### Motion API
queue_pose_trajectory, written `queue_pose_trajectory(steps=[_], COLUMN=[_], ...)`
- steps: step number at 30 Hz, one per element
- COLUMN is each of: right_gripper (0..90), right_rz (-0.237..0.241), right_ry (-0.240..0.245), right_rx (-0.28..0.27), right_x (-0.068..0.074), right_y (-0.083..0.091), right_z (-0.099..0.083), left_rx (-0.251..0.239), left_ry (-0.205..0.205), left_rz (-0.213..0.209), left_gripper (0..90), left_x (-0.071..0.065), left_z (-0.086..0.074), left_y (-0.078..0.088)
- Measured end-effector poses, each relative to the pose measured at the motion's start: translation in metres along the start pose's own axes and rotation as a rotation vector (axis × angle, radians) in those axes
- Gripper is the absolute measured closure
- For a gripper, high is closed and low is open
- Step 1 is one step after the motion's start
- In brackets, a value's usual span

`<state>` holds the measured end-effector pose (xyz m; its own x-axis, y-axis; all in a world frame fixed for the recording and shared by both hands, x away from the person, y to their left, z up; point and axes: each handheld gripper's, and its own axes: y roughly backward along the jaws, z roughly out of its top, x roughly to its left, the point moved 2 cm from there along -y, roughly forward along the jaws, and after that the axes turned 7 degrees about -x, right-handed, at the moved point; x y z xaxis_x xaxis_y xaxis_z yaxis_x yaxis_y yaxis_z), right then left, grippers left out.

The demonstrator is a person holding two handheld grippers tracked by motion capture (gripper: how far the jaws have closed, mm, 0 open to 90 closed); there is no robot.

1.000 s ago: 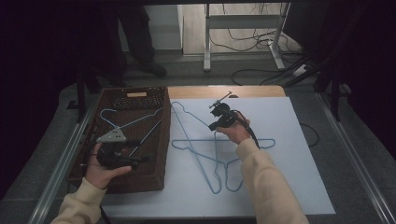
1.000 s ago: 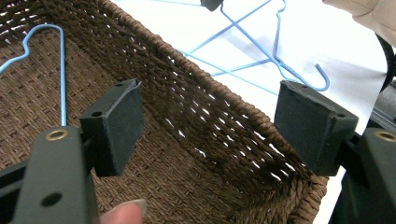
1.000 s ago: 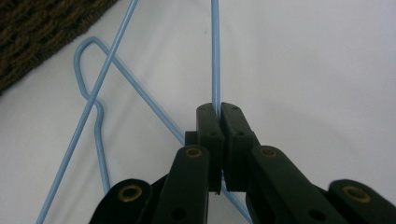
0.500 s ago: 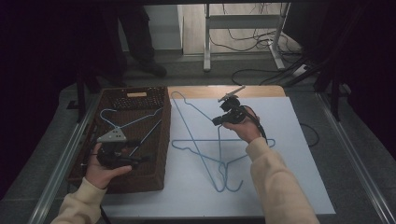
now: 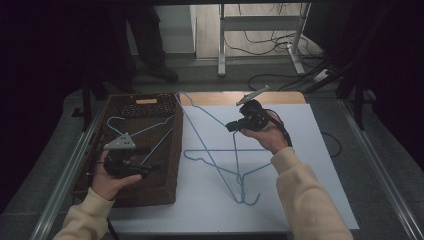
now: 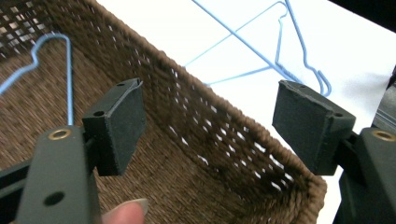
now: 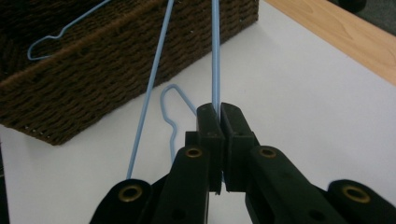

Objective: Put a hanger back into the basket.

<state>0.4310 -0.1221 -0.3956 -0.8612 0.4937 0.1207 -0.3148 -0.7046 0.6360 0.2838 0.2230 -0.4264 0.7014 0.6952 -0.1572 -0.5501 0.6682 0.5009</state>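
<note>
Hanger wire (image 7: pixel 215 56), light blue, was pinched between the right gripper's (image 7: pixel 219 109) closed jaws; the left gripper (image 6: pixel 210 116) gaped empty over a wicker basket (image 5: pixel 172 165) holding another blue hanger (image 5: pixel 127 127).

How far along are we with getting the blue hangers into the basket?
Done: one blue hanger already lies inside the wicker basket. In hand: the right gripper is shut on the wire of a second hanger, lifting one end off the white sheet. Left: that hanger and another one crossed under it are outside the basket. The left gripper is open above the basket.
</note>
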Motion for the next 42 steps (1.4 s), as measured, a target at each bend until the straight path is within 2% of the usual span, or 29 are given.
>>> queue_pose_trajectory(steps=[6, 10, 13, 18, 21, 25, 30, 38, 40, 42], right_gripper=[87.4, 87.4, 87.4, 87.4, 87.4, 87.4, 87.4, 87.4, 87.4, 87.4], right_rz=[0.010, 0.017, 0.028, 0.042, 0.050, 0.060, 0.079, 0.112, 0.123, 0.135], right_ry=[0.030, 0.045, 0.055, 0.073, 0.082, 0.092, 0.099, 0.112, 0.121, 0.125], right_rx=[-0.007, -0.012, -0.011, -0.003, 0.003, 0.007, 0.017, 0.029, 0.029, 0.032], right_x=[0.010, 0.016, 0.021, 0.030, 0.034, 0.036, 0.039, 0.045, 0.046, 0.048], right_y=[0.013, 0.020, 0.023, 0.025, 0.024, 0.025, 0.025, 0.024, 0.023, 0.022], right_z=[0.003, 0.003, 0.004, 0.003, 0.002, 0.002, 0.001, 0.000, 0.001, 0.002], left_rx=[-0.028, -0.053, -0.064, -0.033, 0.013, 0.076, 0.125, 0.200, 0.230, 0.266], left_ry=[-0.030, -0.061, -0.084, -0.178, -0.236, -0.309, -0.366, -0.409, -0.426, -0.442], left_rz=[0.060, 0.089, 0.094, 0.098, 0.087, 0.052, 0.004, -0.068, -0.091, -0.095], left_gripper=[26.3, 26.0, 26.0, 25.5, 25.5, 26.0, 27.2, 29.8, 31.6, 32.7], left_x=[0.005, 0.008, 0.009, 0.004, 0.001, -0.002, -0.007, -0.012, -0.014, -0.015], left_z=[0.032, 0.061, 0.085, 0.120, 0.134, 0.145, 0.149, 0.143, 0.141, 0.138], left_y=[0.007, 0.011, 0.011, -0.005, -0.022, -0.044, -0.061, -0.075, -0.079, -0.084])
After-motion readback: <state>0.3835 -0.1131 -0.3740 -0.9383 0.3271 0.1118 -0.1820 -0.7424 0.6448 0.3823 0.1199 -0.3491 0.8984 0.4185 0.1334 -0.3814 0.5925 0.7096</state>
